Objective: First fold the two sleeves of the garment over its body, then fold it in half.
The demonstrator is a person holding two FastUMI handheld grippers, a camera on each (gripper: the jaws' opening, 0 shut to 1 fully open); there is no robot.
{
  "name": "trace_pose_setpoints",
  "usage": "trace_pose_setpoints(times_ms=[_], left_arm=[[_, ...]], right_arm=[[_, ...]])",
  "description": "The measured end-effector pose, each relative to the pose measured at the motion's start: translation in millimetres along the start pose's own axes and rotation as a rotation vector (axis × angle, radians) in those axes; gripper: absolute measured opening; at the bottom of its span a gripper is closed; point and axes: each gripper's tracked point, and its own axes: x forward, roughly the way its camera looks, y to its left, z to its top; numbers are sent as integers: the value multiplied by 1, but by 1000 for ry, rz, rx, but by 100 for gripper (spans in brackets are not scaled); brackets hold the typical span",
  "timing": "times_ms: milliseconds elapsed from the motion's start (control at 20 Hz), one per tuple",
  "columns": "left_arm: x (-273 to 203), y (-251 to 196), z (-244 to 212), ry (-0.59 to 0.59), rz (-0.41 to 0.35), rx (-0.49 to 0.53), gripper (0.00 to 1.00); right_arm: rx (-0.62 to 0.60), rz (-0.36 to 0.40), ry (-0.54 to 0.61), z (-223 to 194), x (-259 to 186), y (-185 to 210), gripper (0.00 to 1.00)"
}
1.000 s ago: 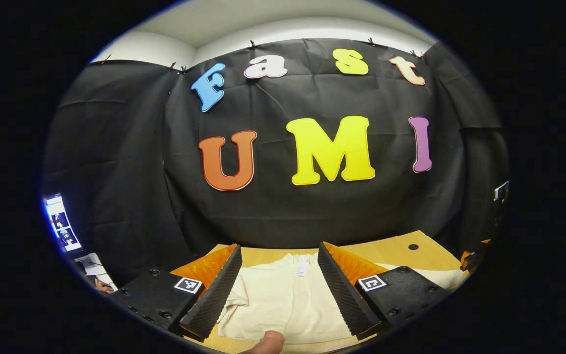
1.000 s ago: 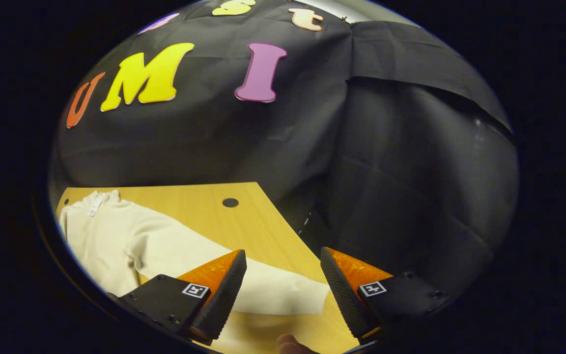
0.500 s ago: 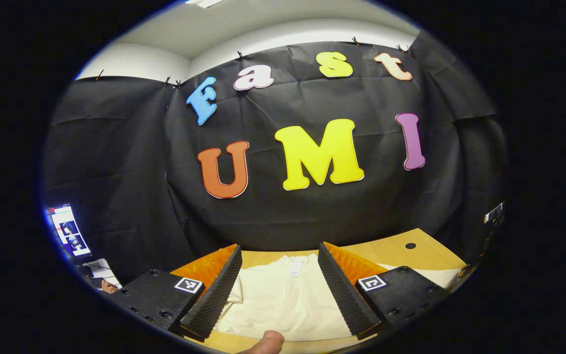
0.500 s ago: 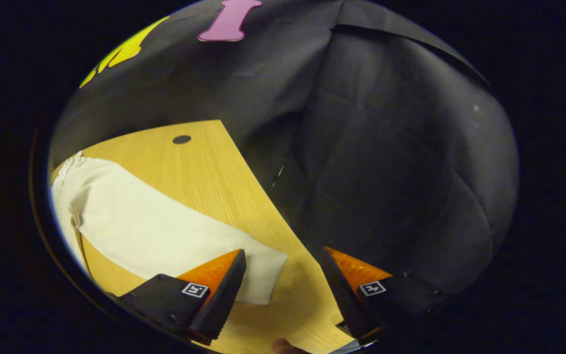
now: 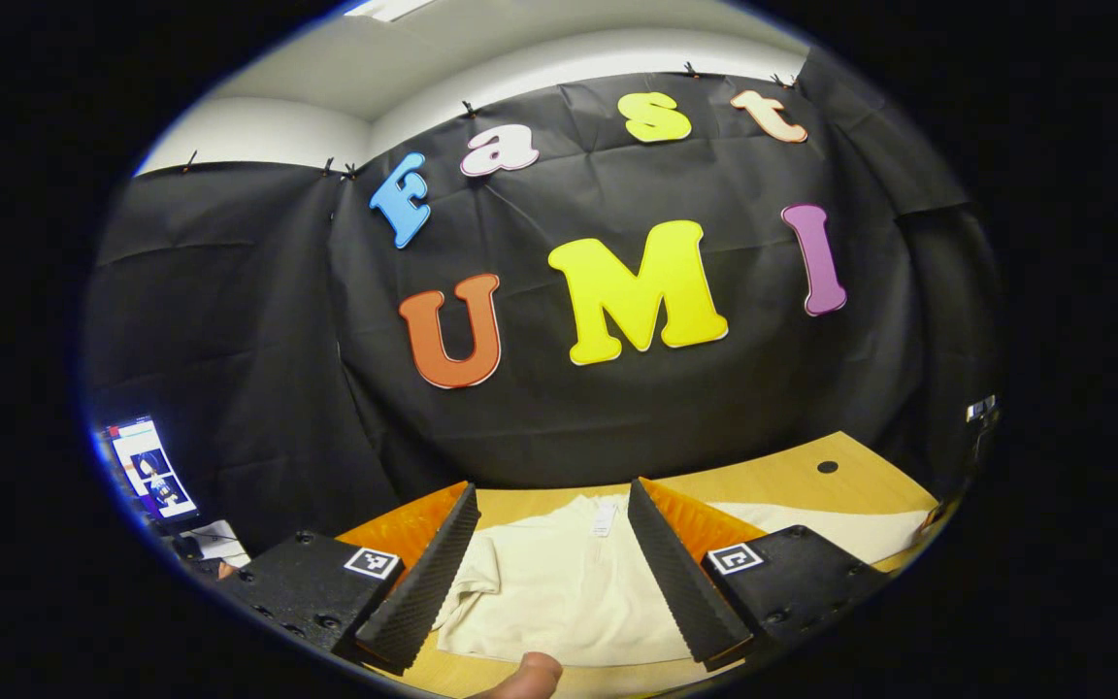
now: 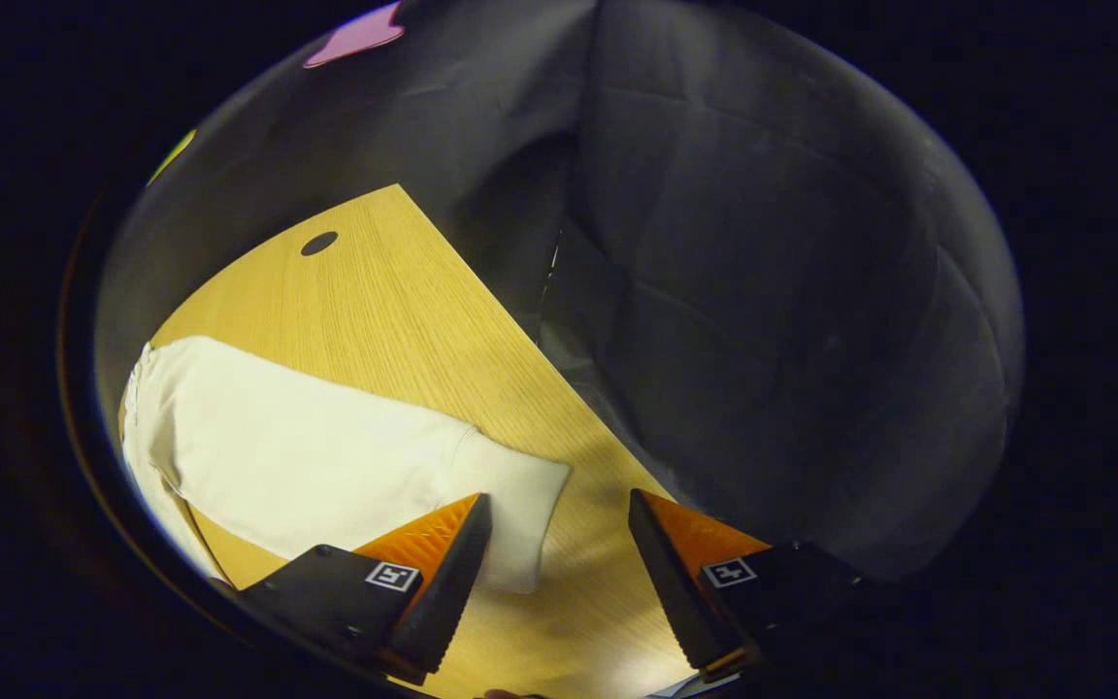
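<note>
Left gripper (image 5: 549,568): fingers spread, above cream long-sleeved garment (image 5: 559,592). Right gripper (image 6: 554,573): fingers spread, above sleeve cuff (image 6: 510,495) on light wooden table (image 6: 394,301).

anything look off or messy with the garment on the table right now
Nothing damaged or spilled. The cream garment lies on the table, a little bunched at one side, and its sleeve stretches out flat, unfolded, its cuff by the open right claw.

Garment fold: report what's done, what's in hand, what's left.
Done: nothing clearly; the garment lies on the table, its right sleeve stretched out flat. In hand: the right gripper hangs open by that sleeve's cuff, not gripping; the left gripper is open over the body. Left: the sleeve folds, then the half fold.
</note>
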Motion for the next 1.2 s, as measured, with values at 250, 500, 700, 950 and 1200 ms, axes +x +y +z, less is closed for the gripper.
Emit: trace_pose_setpoints(times_ms=[250, 500, 700, 950, 1200], left_arm=[[2, 12, 3, -28, 4, 22, 99], [9, 22, -7, -8, -7, 55, 99], [13, 24, -17, 17, -32, 54, 99], [24, 28, -25, 50, -39, 68, 98], [28, 22, -24, 52, -77, 71, 98]], right_arm=[[106, 11, 201, -2, 4, 3, 84], [125, -4, 313, -4, 2, 2, 83], [195, -22, 362, -3, 3, 14, 61], [211, -18, 416, -4, 8, 18, 67], [191, -6, 425, -2, 7, 21, 54]])
